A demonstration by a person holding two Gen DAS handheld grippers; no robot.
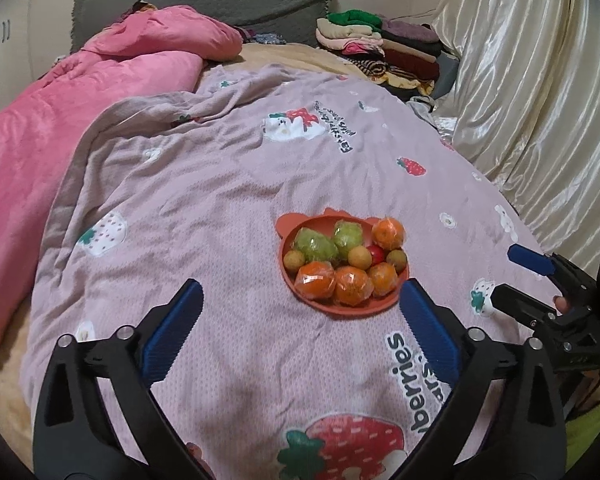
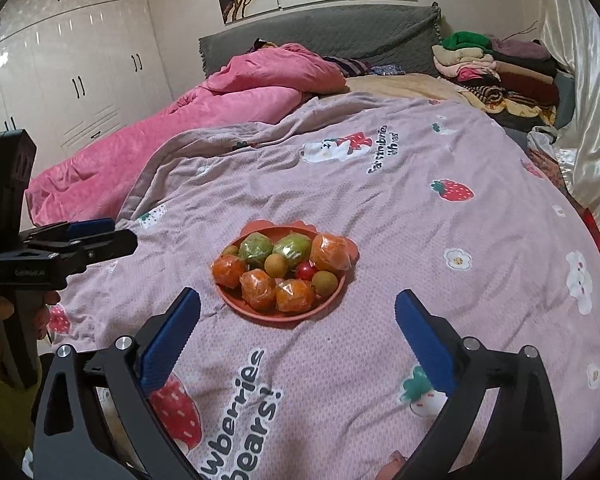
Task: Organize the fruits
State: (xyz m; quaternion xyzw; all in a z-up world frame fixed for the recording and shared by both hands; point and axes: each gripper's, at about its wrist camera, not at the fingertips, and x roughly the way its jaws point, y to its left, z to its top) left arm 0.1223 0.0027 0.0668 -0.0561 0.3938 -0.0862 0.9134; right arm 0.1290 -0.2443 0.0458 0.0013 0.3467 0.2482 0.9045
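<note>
An orange bear-eared plate [image 1: 340, 307] [image 2: 236, 298] sits on the lilac strawberry-print blanket. It holds several wrapped oranges [image 1: 351, 285] [image 2: 294, 295], two wrapped green fruits [image 1: 315, 245] [image 2: 255, 249], small round yellow-brown fruits [image 1: 359, 257] [image 2: 275, 264] and a red cherry tomato [image 1: 376, 254] [image 2: 305, 270]. My left gripper [image 1: 300, 300] is open and empty, just short of the plate, which lies ahead to its right. My right gripper [image 2: 298, 308] is open and empty, with the plate just beyond its fingertips. Each gripper shows from the side in the other's view, the right [image 1: 516, 276] and the left [image 2: 100, 236].
A pink quilt [image 1: 80, 120] [image 2: 188, 120] is bunched at the left of the bed. Folded clothes [image 1: 384, 48] [image 2: 500, 68] are stacked at the far right by a grey headboard. Cream curtains [image 1: 532, 92] hang on the right. White wardrobes [image 2: 72, 68] stand at the left.
</note>
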